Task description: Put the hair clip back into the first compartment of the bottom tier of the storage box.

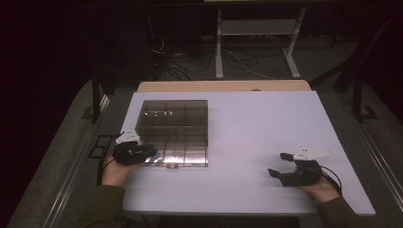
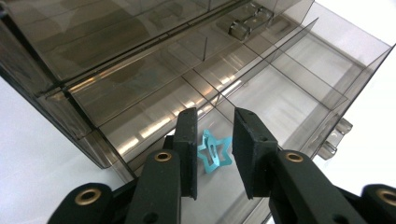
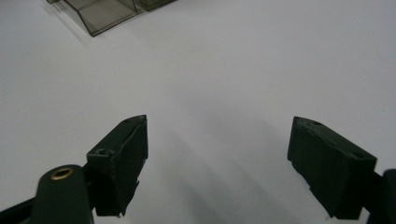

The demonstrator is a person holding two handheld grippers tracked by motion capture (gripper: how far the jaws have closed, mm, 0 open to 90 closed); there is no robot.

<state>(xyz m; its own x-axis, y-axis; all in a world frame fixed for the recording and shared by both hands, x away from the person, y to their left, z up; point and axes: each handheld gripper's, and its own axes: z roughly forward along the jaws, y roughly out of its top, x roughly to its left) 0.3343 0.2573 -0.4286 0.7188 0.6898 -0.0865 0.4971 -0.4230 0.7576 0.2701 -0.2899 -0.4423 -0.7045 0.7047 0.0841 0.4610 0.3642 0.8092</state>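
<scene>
One smoky compartment box [image 1: 173,130] sits open on my white table [image 1: 266,128]. My left gripper [image 2: 214,140] hangs over its near-corner cell, jaws parted around the teal star clip [image 2: 214,156] lying loose there: drop looks done. My right gripper [image 3: 217,149] idles wide, empty.

Dim room, dark vignetted edges; glare streaks on plastic.

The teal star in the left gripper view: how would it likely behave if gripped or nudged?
The teal star looks thin and cut out, so probably very light and somewhat bendy. Leaning tilted in a compartment of the smoky plastic organizer box, it may tip flat or skid on the glossy floor. The left gripper straddles it, not pinching.
</scene>
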